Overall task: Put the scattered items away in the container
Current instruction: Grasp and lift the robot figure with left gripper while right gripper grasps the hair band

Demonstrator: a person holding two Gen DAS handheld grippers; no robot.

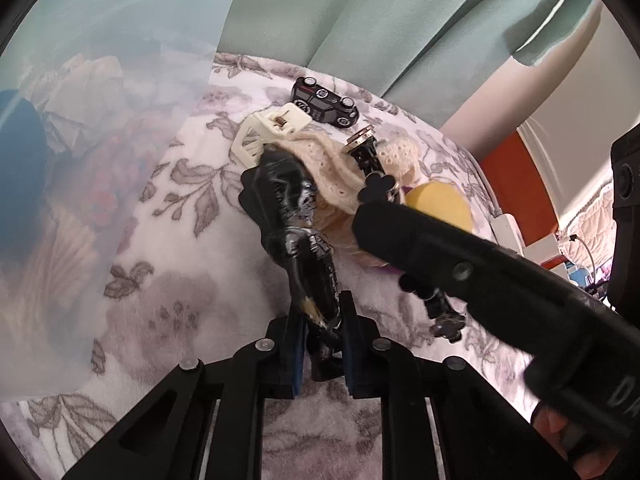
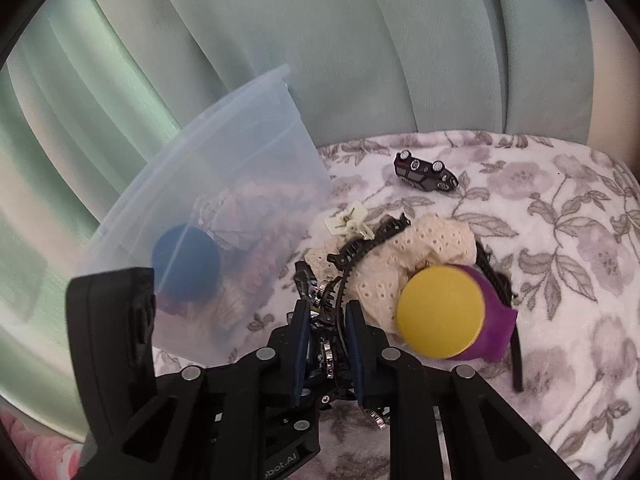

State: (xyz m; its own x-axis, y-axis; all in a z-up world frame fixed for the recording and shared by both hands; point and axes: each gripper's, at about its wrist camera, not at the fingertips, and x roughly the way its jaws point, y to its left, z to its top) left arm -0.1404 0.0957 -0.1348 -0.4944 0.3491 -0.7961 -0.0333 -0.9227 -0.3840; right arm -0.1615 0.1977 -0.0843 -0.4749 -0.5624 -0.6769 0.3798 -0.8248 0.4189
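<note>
1. On the grey-flowered white fleece blanket (image 2: 560,240), a heap of small items lies at centre; the translucent pale-blue plastic container (image 2: 224,216) stands just beside it at 9 o'clock in the right wrist view, already holding a blue round object and some fabric.
2. Left gripper (image 1: 323,344): pads clamped on the lower end of a glossy black hair claw clip with silver markings (image 1: 298,216), whose far end reaches to 12 o'clock, touching the cream eyelet-lace fabric piece (image 1: 336,168).
3. Right gripper (image 2: 328,344): pads closed on a black toothed hair clip with sparkly metal trim (image 2: 326,300). A thin black toothed headband (image 2: 360,248) arcs over the lace from the same spot; whether it is also caught I cannot tell.
4. Loose items: purple cup with a yellow round lid (image 2: 448,312) at 3 o'clock of the right gripper; white plastic clip (image 2: 352,220) at 12; black toy car on its roof (image 2: 424,174) at 1 o'clock, well apart.
5. Step judged: both grasps made, lift not yet done.
6. Next move calls for raising each clip free of the lace, then carrying it over the container rim towards 9–10 o'clock and releasing. Risk: teeth snagging the lace or the headband.
</note>
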